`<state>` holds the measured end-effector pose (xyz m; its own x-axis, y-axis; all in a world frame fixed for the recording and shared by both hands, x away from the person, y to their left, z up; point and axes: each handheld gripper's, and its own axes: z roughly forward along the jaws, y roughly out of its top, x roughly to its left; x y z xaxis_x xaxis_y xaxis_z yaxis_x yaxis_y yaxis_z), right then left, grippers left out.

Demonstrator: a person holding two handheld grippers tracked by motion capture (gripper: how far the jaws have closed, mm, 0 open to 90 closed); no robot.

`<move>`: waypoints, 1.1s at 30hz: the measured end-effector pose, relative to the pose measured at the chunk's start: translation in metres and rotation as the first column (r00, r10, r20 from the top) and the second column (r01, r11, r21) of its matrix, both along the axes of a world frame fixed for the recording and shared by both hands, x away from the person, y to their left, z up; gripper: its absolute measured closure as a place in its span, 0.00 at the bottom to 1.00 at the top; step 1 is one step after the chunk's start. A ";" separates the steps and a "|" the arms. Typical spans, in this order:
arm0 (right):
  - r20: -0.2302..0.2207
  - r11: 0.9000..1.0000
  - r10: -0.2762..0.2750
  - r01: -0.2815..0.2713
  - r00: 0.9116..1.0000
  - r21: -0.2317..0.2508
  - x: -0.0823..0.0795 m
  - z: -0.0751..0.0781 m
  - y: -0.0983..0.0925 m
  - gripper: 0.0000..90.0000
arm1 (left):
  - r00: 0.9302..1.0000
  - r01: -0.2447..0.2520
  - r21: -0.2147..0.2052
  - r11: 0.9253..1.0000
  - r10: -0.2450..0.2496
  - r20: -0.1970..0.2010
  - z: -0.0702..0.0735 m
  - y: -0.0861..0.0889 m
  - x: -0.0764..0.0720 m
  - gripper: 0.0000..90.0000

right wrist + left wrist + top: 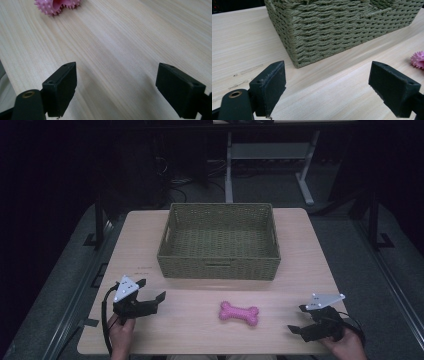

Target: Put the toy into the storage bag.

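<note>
We see one pink, knobbly rubber bone-shaped toy (pixel 239 313) lying flat on the pale wooden table (pixel 200 330), its long axis running across the table from left to right and tilted slightly, the right end a little nearer the person. It rests in front of the one olive-green woven rectangular basket (pixel 219 268), apart from it, and between the two grippers. There are two of these black two-jaw tongs, one in each hand. The left gripper (pixel 151 289) has its jaws spread wide with nothing between them (the basket's corner (pixel 297 56) stands just beyond them in the left gripper view). The right gripper (pixel 298 319) is likewise spread wide over bare wood, gripping nothing, with the toy's spiky end (pixel 58 5) ahead.
</note>
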<state>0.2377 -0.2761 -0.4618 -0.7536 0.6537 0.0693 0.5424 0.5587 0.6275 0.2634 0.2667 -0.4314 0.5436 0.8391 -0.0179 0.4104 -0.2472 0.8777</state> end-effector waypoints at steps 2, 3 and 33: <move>-0.002 1.000 0.001 -0.001 1.000 -0.007 0.001 0.000 0.001 0.19 | 1.000 -0.002 -0.002 1.000 0.002 -0.003 0.000 0.000 0.000 0.15; -0.006 1.000 0.002 -0.002 1.000 -0.014 0.001 0.000 0.001 0.19 | 1.000 -0.002 -0.006 1.000 0.002 -0.004 0.000 0.000 -0.001 0.15; -0.070 0.958 0.253 -0.260 0.965 -0.123 0.037 0.047 0.074 0.17 | 1.000 0.003 -0.012 1.000 -0.003 0.008 0.001 0.003 -0.002 0.15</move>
